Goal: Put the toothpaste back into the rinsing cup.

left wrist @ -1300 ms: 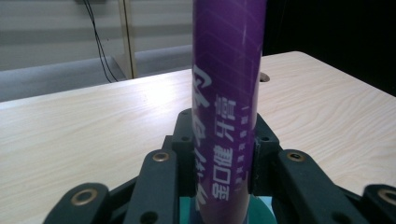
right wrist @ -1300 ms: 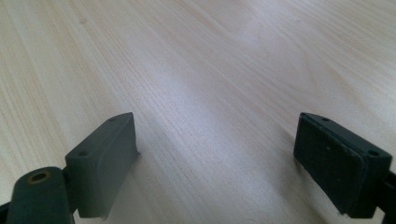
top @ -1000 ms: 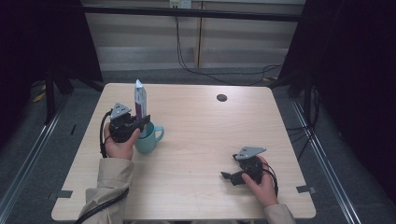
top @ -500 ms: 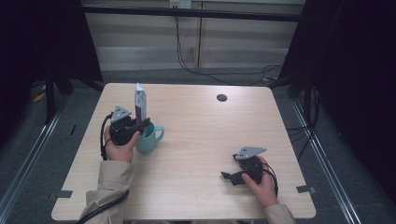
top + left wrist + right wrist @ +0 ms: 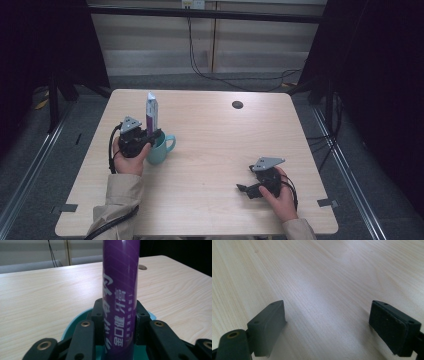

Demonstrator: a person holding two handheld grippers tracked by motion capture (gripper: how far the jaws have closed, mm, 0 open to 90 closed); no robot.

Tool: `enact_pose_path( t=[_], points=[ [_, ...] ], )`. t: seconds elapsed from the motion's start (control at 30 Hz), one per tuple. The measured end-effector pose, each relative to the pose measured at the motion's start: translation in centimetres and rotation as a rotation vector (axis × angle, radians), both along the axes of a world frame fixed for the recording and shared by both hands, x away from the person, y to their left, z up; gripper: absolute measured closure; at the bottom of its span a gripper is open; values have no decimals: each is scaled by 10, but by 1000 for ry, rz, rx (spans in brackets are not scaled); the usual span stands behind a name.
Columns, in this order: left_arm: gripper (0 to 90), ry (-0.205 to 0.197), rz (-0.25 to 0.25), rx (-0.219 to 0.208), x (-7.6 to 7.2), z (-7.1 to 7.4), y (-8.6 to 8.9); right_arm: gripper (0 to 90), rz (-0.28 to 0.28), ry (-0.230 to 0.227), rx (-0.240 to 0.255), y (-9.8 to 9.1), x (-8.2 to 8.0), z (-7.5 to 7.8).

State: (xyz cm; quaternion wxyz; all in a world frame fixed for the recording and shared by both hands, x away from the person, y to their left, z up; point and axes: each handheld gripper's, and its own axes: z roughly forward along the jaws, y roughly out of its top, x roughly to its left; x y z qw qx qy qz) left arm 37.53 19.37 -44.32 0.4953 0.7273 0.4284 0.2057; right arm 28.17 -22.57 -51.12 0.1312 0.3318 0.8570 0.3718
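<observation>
A purple toothpaste tube stands upright with its lower end inside a teal mug on the left half of the table. My left gripper is shut on the tube just above the mug's rim. In the left gripper view both black pads press the sides of the tube, and the mug's teal rim curves below them. My right gripper rests low at the front right of the table. Its jaws stand wide open over bare wood, with nothing between them.
The light wooden table has a round dark cable hole near its far edge. Dark curtains and metal floor rails flank the table. A cable hangs down the back wall.
The left gripper and the tube have shifted only slightly above the mug. The right gripper has stayed where it was.
</observation>
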Motion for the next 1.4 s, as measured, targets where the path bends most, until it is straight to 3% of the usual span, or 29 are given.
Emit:
enact_pose_path(
  t=[0.17,0.5,0.83,1.07,1.1,1.13,1.4],
  points=[
    [695,10,3,13,-1,-3,0,128,0,1,0,0,0,0],
    [674,5,9,-1,-2,-7,2,128,0,1,0,0,0,0],
    [669,1,-11,18,-1,-5,-3,128,-1,0,0,0,0,0],
    [672,12,-5,44,-3,-12,-4,129,1,0,0,0,0,0],
    [669,7,-4,32,-3,-13,-4,129,0,0,0,0,0,0],
    [671,-4,-9,11,-5,-12,-3,128,1,0,0,0,0,0],
    [666,-23,-18,25,-6,0,-5,128,1,0,0,0,0,0]
  ],
)
